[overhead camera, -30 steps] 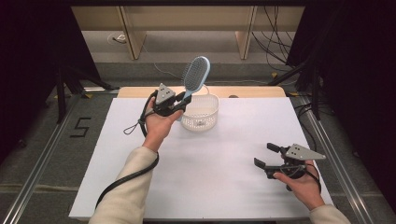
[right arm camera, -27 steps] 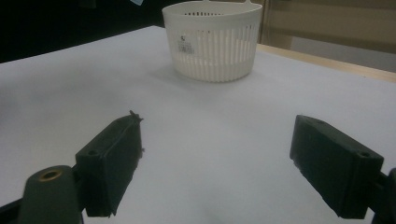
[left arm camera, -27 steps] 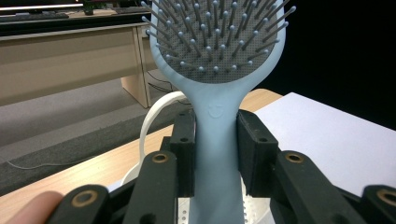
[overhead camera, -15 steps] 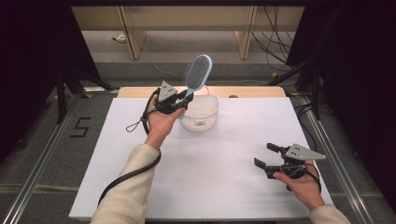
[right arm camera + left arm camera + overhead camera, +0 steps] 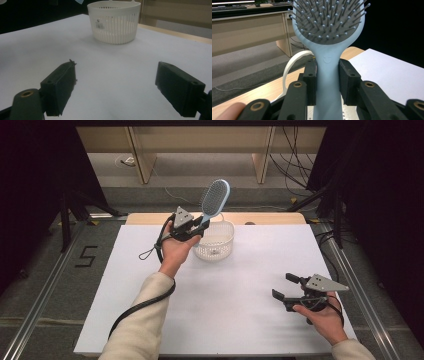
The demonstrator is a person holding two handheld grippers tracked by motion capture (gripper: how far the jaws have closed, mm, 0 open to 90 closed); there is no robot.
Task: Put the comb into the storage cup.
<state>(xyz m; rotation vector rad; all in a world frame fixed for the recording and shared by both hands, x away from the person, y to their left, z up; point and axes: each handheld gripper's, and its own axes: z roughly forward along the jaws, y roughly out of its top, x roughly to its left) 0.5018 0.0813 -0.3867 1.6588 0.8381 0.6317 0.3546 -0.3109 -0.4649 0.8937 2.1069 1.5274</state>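
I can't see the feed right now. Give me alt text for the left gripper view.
The left gripper's two black jaws clamp the handle of a pale blue plastic hairbrush, held upright with its bristled head facing the camera. Behind it curve a white basket handle and the white table.

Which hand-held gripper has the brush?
The left hand-held gripper, shut on the blue hairbrush handle above the basket; the right hand-held gripper is open, empty.
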